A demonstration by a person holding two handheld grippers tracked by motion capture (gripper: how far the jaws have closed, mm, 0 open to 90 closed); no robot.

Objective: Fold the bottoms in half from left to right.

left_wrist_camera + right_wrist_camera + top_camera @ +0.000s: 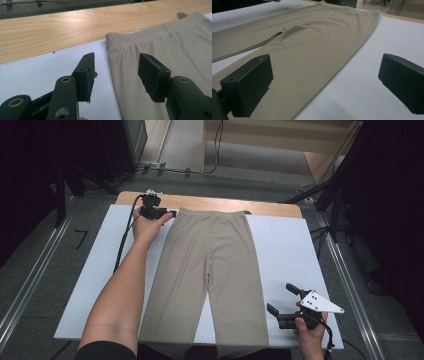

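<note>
Your left gripper (pixel 116 75) had its jaws partly apart, straddling the left side edge of the beige trousers (pixel 210 270) just below the waistband corner (pixel 110 37): one pad sat over the white sheet (pixel 100 270), the other over the cloth, and neither pressed on the fabric, so nothing was gripped yet. In the high view that gripper (pixel 172 213) lay at the far left of the garment, pointing right toward it, so the corner lay straight ahead between the jaws and a plain closing looked like all the next move needed. The trousers lay flat, long axis running near to far, waistband at the far end by the bare wooden table (pixel 270 209), leg hems hanging over the near edge. Your right gripper (pixel 281 299) stood wide open and empty at the near right, over the sheet just beside the right leg's outer edge; in its own view the jaws (pixel 324 85) framed that edge without touching it. Your left hand was the nearer to the waistband, your right to the hem.
</note>
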